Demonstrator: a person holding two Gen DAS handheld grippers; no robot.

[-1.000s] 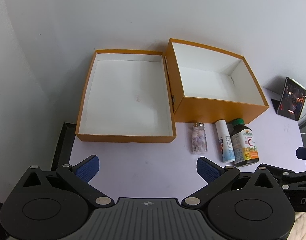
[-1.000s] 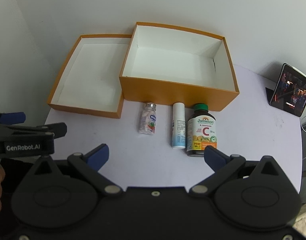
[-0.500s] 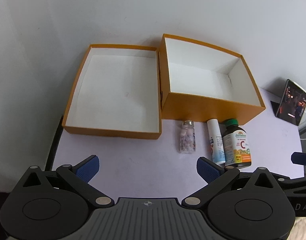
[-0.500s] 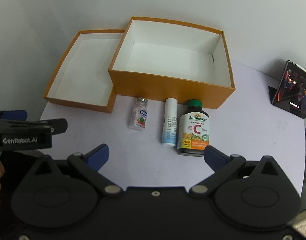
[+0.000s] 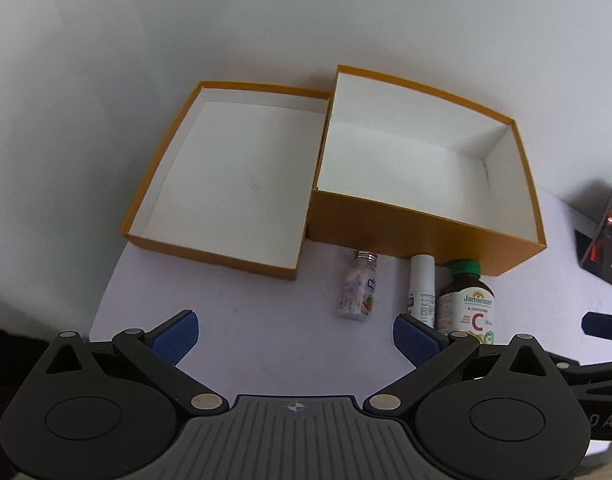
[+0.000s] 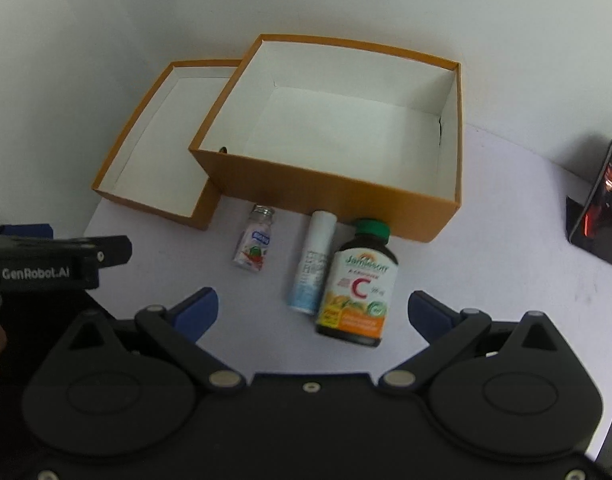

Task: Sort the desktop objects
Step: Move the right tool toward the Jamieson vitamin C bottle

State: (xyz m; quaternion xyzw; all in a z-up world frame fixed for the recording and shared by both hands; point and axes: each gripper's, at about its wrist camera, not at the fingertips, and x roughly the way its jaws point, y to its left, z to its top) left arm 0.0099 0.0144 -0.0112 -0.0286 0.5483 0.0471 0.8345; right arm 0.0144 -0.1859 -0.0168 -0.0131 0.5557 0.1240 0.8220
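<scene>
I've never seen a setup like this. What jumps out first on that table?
Two open orange boxes dominate: a deep box with a shallow tray against its left side, both white inside and holding nothing. In front lie three containers in a row: a small pill bottle, a white tube and a dark vitamin C bottle. Both the right gripper and the left gripper are open.

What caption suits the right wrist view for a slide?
Open right gripper above vitamin bottle, spray tube and small bottle, before two empty boxes.
</scene>
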